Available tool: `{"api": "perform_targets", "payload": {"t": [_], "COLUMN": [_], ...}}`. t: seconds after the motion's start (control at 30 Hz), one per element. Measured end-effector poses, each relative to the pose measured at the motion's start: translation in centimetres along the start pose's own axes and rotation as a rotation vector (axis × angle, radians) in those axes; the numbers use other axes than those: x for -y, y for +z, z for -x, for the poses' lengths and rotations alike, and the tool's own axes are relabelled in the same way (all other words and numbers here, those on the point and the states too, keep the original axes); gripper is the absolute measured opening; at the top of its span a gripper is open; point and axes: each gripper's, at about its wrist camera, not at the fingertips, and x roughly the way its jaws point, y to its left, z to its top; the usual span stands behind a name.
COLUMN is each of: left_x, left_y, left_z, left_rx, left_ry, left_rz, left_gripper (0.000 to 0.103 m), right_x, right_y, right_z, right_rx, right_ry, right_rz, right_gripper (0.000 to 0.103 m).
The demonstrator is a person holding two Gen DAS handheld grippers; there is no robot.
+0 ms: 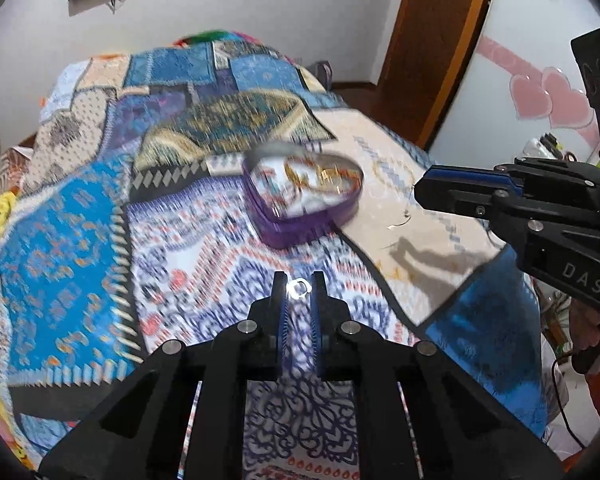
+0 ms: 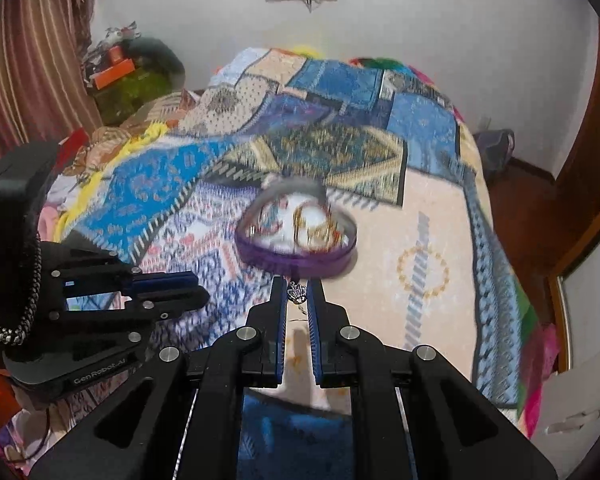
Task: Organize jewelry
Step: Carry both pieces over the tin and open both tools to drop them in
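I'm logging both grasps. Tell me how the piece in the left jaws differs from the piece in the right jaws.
The left piece is a plain bright silver loop; the right piece is darker and ornate, like a small charm. A thin chain or wire seems to hang under the right piece; none shows under the left piece. Both are small, pinched at the jaw tips, short of the purple box.

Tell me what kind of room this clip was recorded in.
Most likely a bedroom at home. The work surface is a bed covered with a patchwork bedspread; striped curtains hang at one side, and a wooden door frame stands by a wall with pink heart decals.
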Motion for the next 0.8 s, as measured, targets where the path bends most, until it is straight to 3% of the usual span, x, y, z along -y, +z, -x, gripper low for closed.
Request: {"api": "perform_targets", "payload": {"t": [0.37, 0.8], "left_x": [-1.2, -1.6], "left_y": [3.6, 5.0], "left_z": [1.1, -1.9], "left_rx": [0.095, 0.090], "left_ry": [0.004, -0.023], "left_rz": [0.015, 0.042], "left_gripper": [0.009, 0.009], "right_x": [0.0, 0.8], "right_y": [3.3, 4.5], "right_z": [-0.1, -3.1], "right_rx": [0.078, 0.070], "right_ry": [-0.010, 0.005], "right_rz": [0.007, -0.048], "right_gripper": [0.009, 0.009]}}
